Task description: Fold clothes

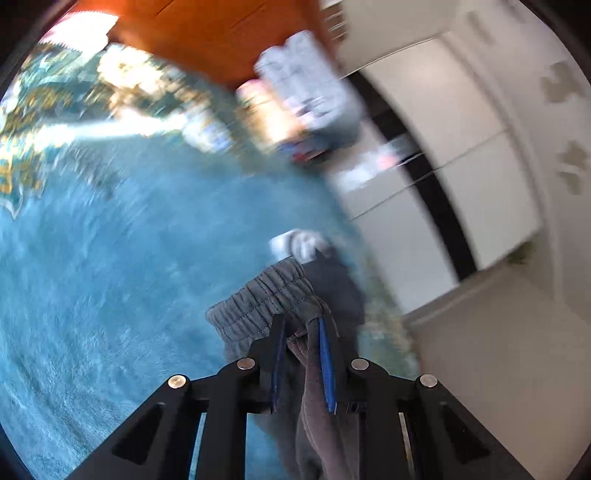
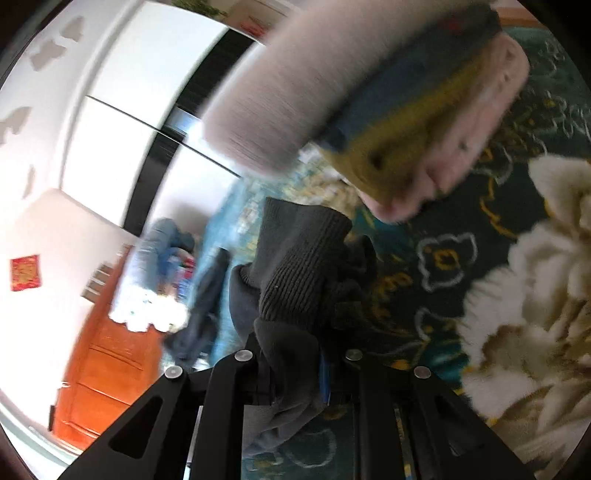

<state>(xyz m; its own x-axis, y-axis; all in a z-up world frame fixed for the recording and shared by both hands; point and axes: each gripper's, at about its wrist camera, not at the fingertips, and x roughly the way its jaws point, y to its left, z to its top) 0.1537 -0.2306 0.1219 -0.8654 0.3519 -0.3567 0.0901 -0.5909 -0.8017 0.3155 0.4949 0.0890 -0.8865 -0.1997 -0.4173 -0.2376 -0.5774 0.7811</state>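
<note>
A: Grey knit, item one: trousers (image 1: 266,302), elastic waistband pinched in the left claw (image 1: 301,332), jaws nearly closed on the cloth. Held up above the blue rug (image 1: 110,277).

B: Right claw (image 2: 295,354)?

A: Clamped on dark ribbed cuff (image 2: 295,266) of the same or a like garment; cannot tell which. Lifted, unfolded.

B: Farther off?

A: Folded stack (image 2: 424,110), blurred, on the rug. A second pile (image 1: 306,92) by the orange door (image 1: 221,33). Judged: some pieces done, this one barely begun.

My left gripper (image 1: 303,328) clamps grey sweatpants (image 1: 258,295) at the waistband, 6 o'clock; blue blanket (image 1: 129,258) beneath, blurred clothes pile (image 1: 295,99) at 12.
</note>
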